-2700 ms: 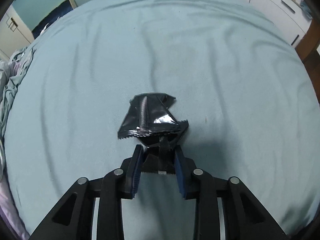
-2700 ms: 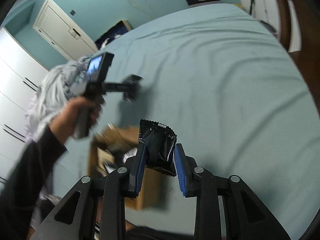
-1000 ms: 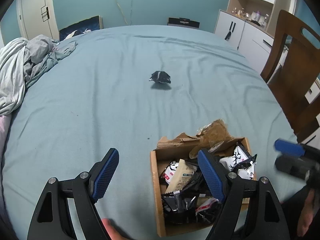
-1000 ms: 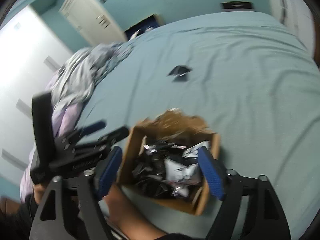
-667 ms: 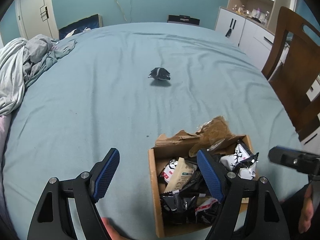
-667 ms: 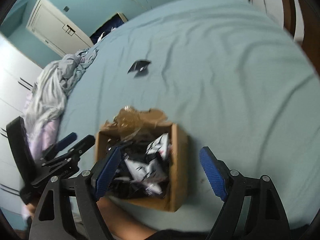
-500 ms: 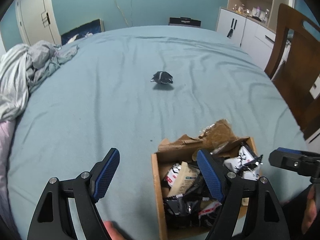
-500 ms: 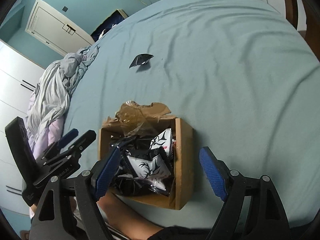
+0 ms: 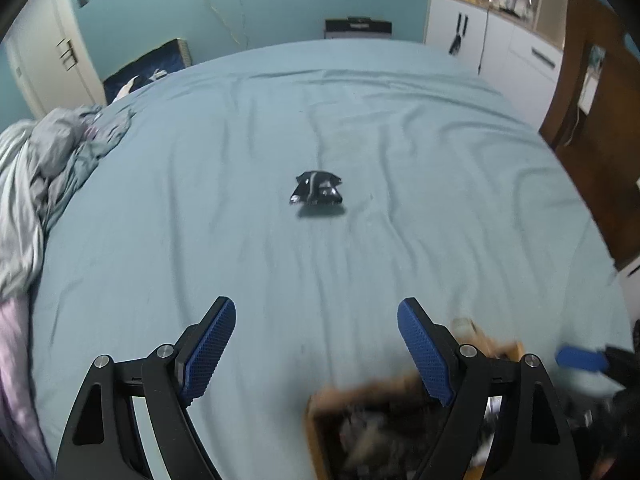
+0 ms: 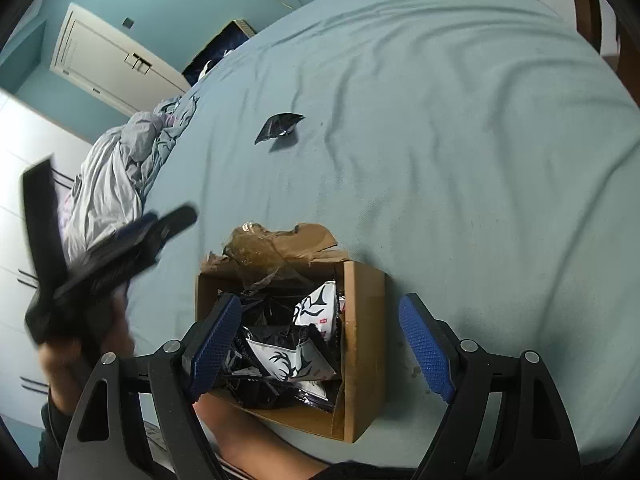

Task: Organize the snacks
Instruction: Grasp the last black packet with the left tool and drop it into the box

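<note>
A black snack packet (image 9: 317,193) lies alone on the blue bedsheet, far ahead of my left gripper (image 9: 316,338), which is open and empty. The packet also shows in the right wrist view (image 10: 280,127). A cardboard box (image 10: 366,344) full of black and white snack packets (image 10: 296,360) sits on the bed near me; it is blurred in the left wrist view (image 9: 320,416). My right gripper (image 10: 320,336) is open and empty, hovering above the box. The left gripper also shows, blurred, in the right wrist view (image 10: 120,248), left of the box.
A pile of grey bedding (image 9: 36,168) lies at the bed's left edge. A wooden chair (image 9: 592,128) and white cabinets (image 9: 500,44) stand to the right. The box's torn flap (image 10: 280,244) sticks out on its far side.
Both grippers let go of their packets and opened; one packet now lies on the bed. In the last half second the left gripper swung up and left, away from the box.
</note>
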A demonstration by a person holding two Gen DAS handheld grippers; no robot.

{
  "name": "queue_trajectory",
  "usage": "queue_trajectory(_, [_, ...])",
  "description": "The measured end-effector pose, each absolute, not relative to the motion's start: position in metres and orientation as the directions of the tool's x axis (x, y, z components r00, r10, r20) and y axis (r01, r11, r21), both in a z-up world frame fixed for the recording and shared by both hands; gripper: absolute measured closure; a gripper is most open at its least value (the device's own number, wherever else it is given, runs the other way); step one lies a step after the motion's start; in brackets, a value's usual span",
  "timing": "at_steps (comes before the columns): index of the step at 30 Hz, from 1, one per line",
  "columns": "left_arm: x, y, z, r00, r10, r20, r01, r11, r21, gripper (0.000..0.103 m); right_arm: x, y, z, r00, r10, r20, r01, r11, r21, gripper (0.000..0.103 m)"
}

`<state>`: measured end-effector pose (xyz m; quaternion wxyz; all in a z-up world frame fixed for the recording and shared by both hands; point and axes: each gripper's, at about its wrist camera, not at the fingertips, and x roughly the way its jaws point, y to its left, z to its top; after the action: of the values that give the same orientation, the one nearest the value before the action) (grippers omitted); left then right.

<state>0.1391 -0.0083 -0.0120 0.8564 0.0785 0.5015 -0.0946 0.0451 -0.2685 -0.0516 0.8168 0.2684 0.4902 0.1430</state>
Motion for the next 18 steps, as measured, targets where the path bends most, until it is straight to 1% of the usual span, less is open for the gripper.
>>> queue_trajectory(7, [0.225, -0.042, -0.044, 0.412, -0.058, -0.910, 0.262, 0.964, 0.057, 0.019, 0.053, -0.276, -0.063, 0.439, 0.505, -0.743, 0.075, 0.803, 0.591, 0.022])
queue_trajectory(10, [0.263, -0.052, -0.066, 0.374, -0.019, -0.927, 0.240, 0.968, 0.077, 0.019, 0.058, -0.278, -0.066, 0.432, 0.511, -0.743, 0.079, 0.799, 0.596, 0.022])
queue_trajectory(14, [0.305, -0.056, -0.092, 0.343, 0.037, -0.939, 0.164, 0.982, 0.098, 0.019, 0.063, -0.279, -0.066, 0.435, 0.511, -0.741, 0.062, 0.804, 0.591, 0.022])
queue_trajectory(16, [0.319, -0.057, -0.109, 0.289, 0.062, -0.955, 0.139, 0.985, 0.106, 0.019, 0.065, -0.278, -0.066, 0.439, 0.519, -0.734, 0.046, 0.802, 0.595, 0.022])
queue_trajectory(18, [0.327, -0.056, -0.123, 0.231, 0.038, -0.972, 0.129, 0.989, 0.069, 0.028, 0.066, -0.276, -0.067, 0.437, 0.527, -0.729, 0.028, 0.802, 0.596, 0.022])
